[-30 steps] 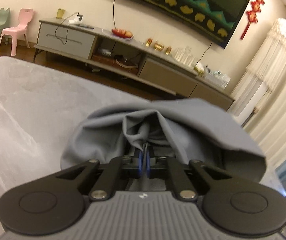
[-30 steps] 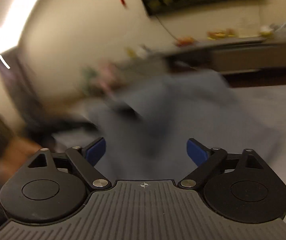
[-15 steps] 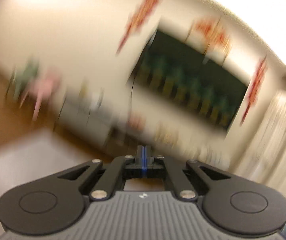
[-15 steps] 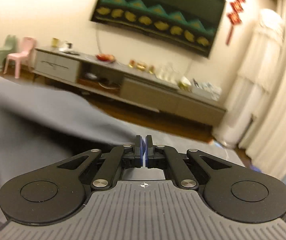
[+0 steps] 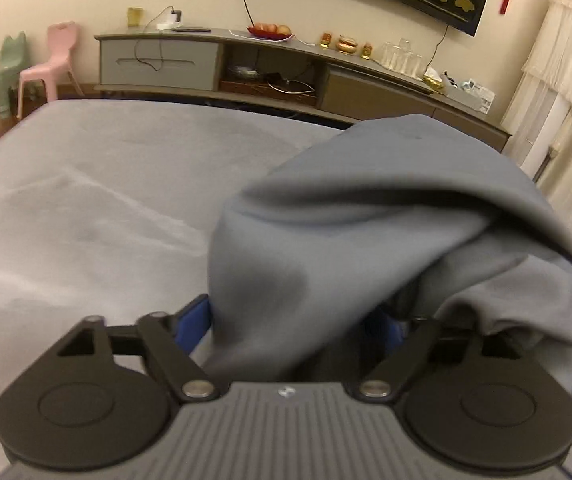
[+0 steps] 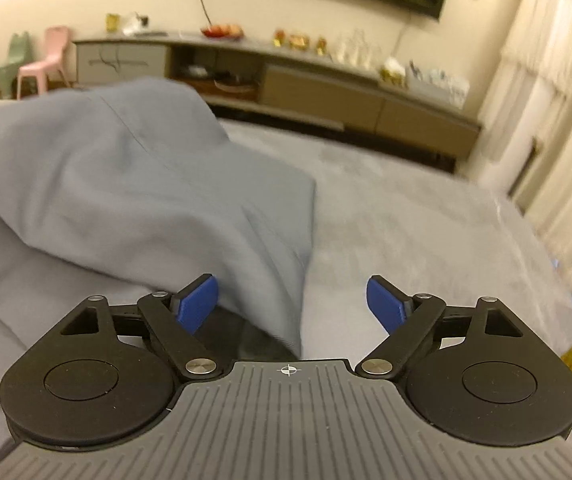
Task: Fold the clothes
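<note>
A blue-grey garment [image 5: 365, 216] lies bunched on the grey bed [image 5: 86, 200]. In the left wrist view it drapes between the spread jaws of my left gripper [image 5: 297, 320], which is open; cloth hides most of the right finger. In the right wrist view the same garment [image 6: 134, 184] fills the left half, and a fold hangs down between the jaws of my right gripper [image 6: 291, 304], which is open and grips nothing. Its blue pads [image 6: 383, 304] are wide apart.
A long low TV cabinet [image 5: 286, 68] stands beyond the bed's far edge, under a dark wall hanging. A pink chair [image 5: 52, 64] and a green chair [image 5: 6, 68] are at far left. White curtains [image 6: 557, 120] hang at the right.
Both grippers were shut half a second ago and are now open. The garment has dropped from their hold and lies in a loose heap over the fingers.
</note>
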Demonstrator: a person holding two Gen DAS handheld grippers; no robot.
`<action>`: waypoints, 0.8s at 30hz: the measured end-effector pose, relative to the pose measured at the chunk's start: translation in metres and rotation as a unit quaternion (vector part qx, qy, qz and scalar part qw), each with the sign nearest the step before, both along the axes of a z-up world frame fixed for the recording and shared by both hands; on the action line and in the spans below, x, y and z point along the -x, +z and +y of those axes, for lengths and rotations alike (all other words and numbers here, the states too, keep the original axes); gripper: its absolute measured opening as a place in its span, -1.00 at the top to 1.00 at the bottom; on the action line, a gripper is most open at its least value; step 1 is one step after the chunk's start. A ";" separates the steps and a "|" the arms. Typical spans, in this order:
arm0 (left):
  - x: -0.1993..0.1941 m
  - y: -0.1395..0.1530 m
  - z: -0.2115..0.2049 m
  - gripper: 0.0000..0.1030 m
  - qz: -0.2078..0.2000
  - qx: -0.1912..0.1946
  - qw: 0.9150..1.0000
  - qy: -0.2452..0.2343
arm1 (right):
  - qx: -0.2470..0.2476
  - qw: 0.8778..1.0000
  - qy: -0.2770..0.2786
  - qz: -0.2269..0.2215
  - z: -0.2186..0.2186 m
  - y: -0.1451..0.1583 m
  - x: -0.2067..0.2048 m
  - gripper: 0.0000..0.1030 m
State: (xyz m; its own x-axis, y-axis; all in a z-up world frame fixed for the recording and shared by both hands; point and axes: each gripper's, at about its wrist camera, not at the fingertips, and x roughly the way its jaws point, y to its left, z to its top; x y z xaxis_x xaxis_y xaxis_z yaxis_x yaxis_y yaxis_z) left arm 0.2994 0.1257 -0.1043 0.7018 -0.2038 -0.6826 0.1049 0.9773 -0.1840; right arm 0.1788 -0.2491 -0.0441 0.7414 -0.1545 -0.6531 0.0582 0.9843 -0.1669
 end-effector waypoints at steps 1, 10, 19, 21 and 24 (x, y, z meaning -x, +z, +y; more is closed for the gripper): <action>-0.003 0.004 0.001 0.90 -0.007 0.005 1.000 0.005 | -0.031 0.999 0.008 0.011 -0.005 -0.004 -0.009 -0.22; 0.091 0.226 0.011 0.91 -0.303 0.011 0.952 -0.041 | -0.026 0.971 -0.015 -0.238 -0.028 0.129 0.008 1.00; 0.091 0.284 0.011 0.90 -0.286 -0.170 0.942 0.041 | 0.126 0.948 0.086 -0.279 0.041 0.267 -0.040 1.00; 0.051 0.224 0.014 0.90 -0.186 -0.205 0.959 0.057 | 0.132 0.966 0.107 -0.197 0.064 0.219 -0.080 1.00; 0.030 0.129 0.026 0.86 -0.045 -0.191 0.979 0.062 | 0.080 0.990 0.113 -0.013 0.075 0.113 -0.122 0.90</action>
